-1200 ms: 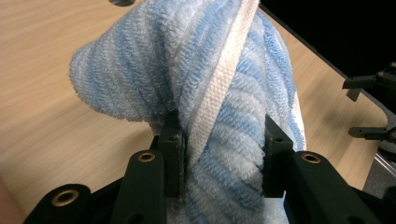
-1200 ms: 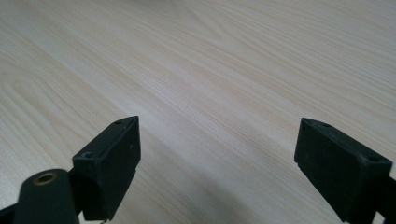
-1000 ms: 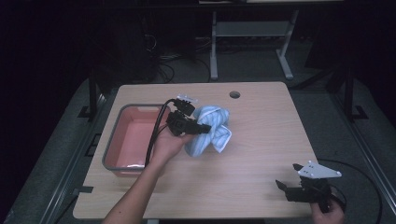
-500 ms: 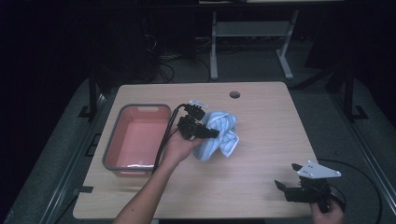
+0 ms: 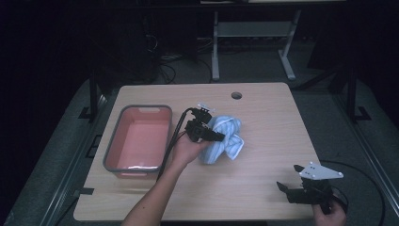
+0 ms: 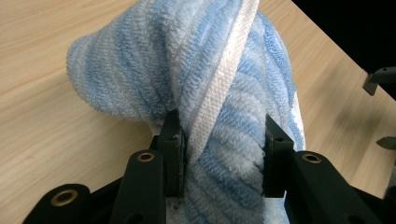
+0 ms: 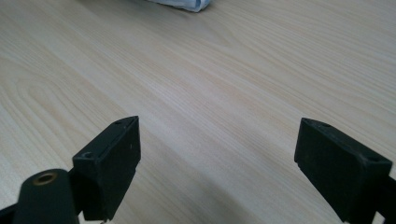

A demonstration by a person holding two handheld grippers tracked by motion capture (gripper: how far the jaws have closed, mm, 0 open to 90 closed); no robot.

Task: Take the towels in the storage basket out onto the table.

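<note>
A blue-and-white striped towel (image 5: pixel 226 136) lies bunched at the middle of the wooden table (image 5: pixel 263 117). My left gripper (image 5: pixel 217 137) is shut on the towel; in the left gripper view its two black jaws press into a thick fold of the towel (image 6: pixel 219 93), which hangs down to the tabletop. My right gripper (image 5: pixel 288 189) rests near the table's front right edge, pointing left. In the right gripper view its jaws (image 7: pixel 217 163) stand wide apart over bare wood, and a corner of the towel (image 7: pixel 187 3) shows far off.
A pink tub with a grey rim (image 5: pixel 113 150) stands at the left of the table. A round cable hole (image 5: pixel 236 95) is at the far edge. A metal stand (image 5: pixel 249 33) and cables are on the floor behind.
My left gripper has carried the towel to the right and down, away from the tub, so the towel now rests on the table. The right gripper has stayed put.
</note>
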